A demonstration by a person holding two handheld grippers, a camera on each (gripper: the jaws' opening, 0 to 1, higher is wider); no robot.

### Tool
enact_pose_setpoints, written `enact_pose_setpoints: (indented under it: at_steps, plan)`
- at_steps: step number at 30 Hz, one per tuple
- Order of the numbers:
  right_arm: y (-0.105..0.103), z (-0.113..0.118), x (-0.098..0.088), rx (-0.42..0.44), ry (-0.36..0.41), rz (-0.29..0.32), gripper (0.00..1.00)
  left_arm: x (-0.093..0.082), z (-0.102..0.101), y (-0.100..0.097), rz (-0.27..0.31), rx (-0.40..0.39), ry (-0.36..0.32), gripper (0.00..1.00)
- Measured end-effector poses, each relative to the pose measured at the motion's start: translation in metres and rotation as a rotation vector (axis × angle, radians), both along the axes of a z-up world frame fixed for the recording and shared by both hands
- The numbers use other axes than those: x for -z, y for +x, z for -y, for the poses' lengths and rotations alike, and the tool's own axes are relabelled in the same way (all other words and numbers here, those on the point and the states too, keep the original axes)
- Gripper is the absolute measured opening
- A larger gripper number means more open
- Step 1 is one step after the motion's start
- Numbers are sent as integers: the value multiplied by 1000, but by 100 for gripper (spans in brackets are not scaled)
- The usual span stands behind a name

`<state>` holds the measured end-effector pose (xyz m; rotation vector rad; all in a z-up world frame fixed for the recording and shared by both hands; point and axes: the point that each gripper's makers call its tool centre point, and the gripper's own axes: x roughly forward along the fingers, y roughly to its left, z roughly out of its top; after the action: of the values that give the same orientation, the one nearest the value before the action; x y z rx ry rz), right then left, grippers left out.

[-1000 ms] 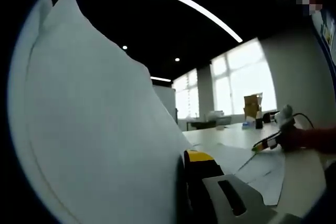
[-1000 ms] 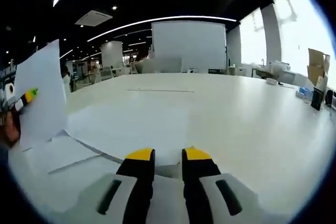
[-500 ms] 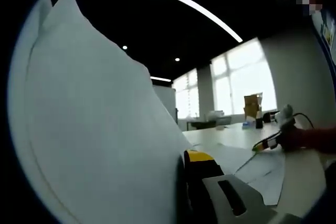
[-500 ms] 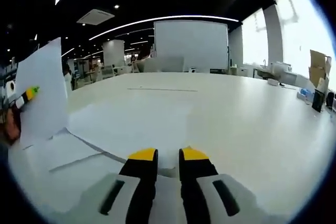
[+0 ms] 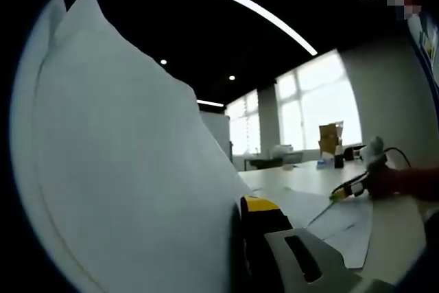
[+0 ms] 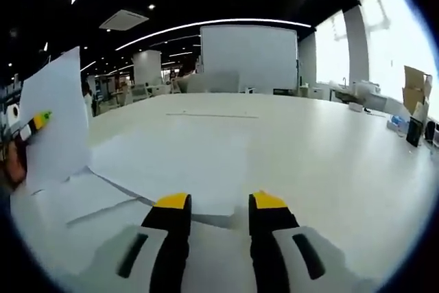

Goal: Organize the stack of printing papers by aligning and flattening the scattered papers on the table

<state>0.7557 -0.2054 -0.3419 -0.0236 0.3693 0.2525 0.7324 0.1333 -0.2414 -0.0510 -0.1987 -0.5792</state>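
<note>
Right gripper: jaws spread, nothing between them, tips low over the papers lying flat on the table. The sheets lie straight ahead of and under these jaws, fanned out of register, with one long edge running on a diagonal from the left toward the jaw tips. Left gripper: one yellow-tipped jaw is visible, pressed against a raised sheet that stands nearly upright and hides the other jaw; judged pinching that sheet, though the far jaw cannot be confirmed. In the right gripper view the same raised sheet stands at the far left with the left gripper at its edge, well apart from the right jaws. In the left gripper view the right gripper sits far right over the flat papers. Key relation: the flat sheets are nearer the right gripper, directly below it; the lifted sheet must come down toward the right to join them. Stack not yet aligned. Cardboard box stands at the far table edge.
</note>
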Motion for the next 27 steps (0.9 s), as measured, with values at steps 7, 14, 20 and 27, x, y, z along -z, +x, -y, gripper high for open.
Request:
enact_pose_setpoints:
  at_steps: [7, 14, 20, 27]
  plan:
    - [5, -14, 2, -35, -96, 27, 40, 0, 0, 0, 2, 0, -1, 11]
    - [12, -27, 8, -42, -107, 12, 52, 0, 0, 0, 4, 1, -1, 11]
    - [10, -36, 15, -30, 11, -45, 47, -1, 0, 0, 5, 2, -7, 11]
    - [8, -34, 13, 2, -36, -26, 54, -2, -1, -1, 8, 4, -12, 11]
